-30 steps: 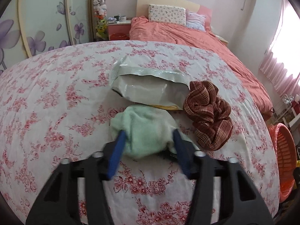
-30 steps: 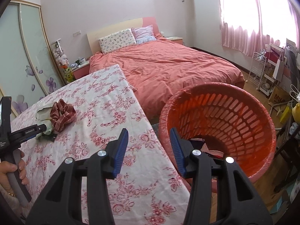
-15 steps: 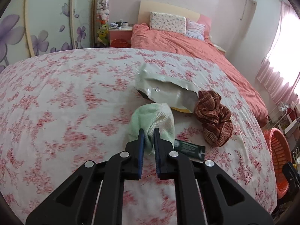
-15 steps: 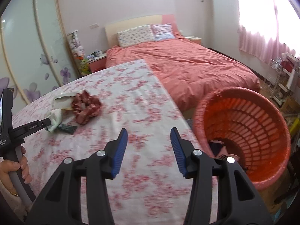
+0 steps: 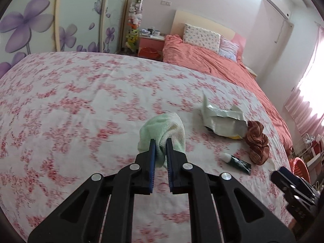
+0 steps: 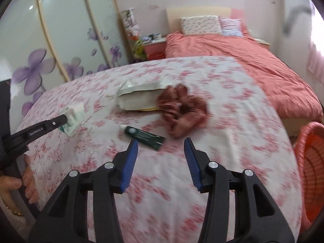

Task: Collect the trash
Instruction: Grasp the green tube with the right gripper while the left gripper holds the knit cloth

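Observation:
My left gripper (image 5: 161, 142) is shut on a pale green cloth (image 5: 162, 130) and holds it up off the flowered bedspread (image 5: 70, 111); the same cloth (image 6: 74, 117) shows at far left in the right wrist view. A dark green tube (image 6: 142, 135) lies just beyond my right gripper (image 6: 162, 143), which stands open and empty above the spread. Farther back rest a crumpled white plastic bag (image 6: 139, 98) and a brown-red checked cloth (image 6: 182, 111). In the left wrist view the tube (image 5: 237, 161), bag (image 5: 222, 120) and brown cloth (image 5: 257, 141) lie to the right.
An orange plastic basket (image 6: 311, 158) stands on the floor off the right edge of the bedspread. Behind is a bed with a coral duvet (image 6: 243, 54), a nightstand (image 5: 150, 43) and a flowered wardrobe (image 5: 40, 20). A person's hand (image 6: 26, 180) grips the left tool's handle.
My left gripper closed on the green cloth and lifted it away to the left, uncovering the green tube. My right gripper swung from over the basket to over the bedspread near the tube.

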### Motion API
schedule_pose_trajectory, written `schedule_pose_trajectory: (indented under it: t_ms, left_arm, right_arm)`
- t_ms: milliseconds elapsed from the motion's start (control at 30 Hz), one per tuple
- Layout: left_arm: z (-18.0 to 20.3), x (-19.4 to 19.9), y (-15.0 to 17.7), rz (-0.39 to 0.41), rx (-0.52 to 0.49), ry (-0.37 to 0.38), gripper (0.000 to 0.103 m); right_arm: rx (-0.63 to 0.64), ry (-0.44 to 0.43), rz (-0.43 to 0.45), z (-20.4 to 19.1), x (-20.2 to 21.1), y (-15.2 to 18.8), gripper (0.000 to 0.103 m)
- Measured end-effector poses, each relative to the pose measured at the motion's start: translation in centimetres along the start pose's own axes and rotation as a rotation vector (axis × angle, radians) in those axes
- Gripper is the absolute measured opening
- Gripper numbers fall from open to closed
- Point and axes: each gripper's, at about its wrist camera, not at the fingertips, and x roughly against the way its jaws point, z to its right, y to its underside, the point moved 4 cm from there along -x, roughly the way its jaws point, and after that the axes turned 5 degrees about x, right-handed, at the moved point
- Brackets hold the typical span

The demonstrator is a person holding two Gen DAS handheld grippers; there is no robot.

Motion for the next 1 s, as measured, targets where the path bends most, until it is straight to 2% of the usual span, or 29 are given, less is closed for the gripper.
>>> schedule_pose_trajectory:
  t_ms: [233,400,467,667,800,1000]
  left_arm:
    - [-1.5,0.1,-0.3,-0.004,0.014,0.013,0.01]
    - [-2.0,0.0,-0.5,-0.007,0.023,0.026,0.01]
    - [-2.1,-0.1,-0.6,-0.007,0.023,0.028,0.01]
    - [-2.1,-0.1,-0.5,-0.009,0.026,0.032,0.01]
    - [-2.2,-0.1,-0.4,-0.016,0.029,0.035,0.01]
    - [-1.7,0.1,-0.1,-0.026,0.019,0.04,0.01]
  right_arm:
    - [0.091,-0.004,-0.09,-2.9,-3.9,-0.6,0.047]
    - [0.148,0.06,-0.141,-3.7,-5.9,-0.8,0.047]
    - [0.152,0.092,-0.142,-3.6,-6.6,-1.3,0.046]
    - [0.118,0.052,-0.145,-3.0,-7.2,-1.9,0.044]
    - [0.127,0.079,-0.162,-2.9,-7.8,-1.9,0.044]
    - [0.136,0.072,-0.133,-3.4,-8.0,-2.0,0.026]
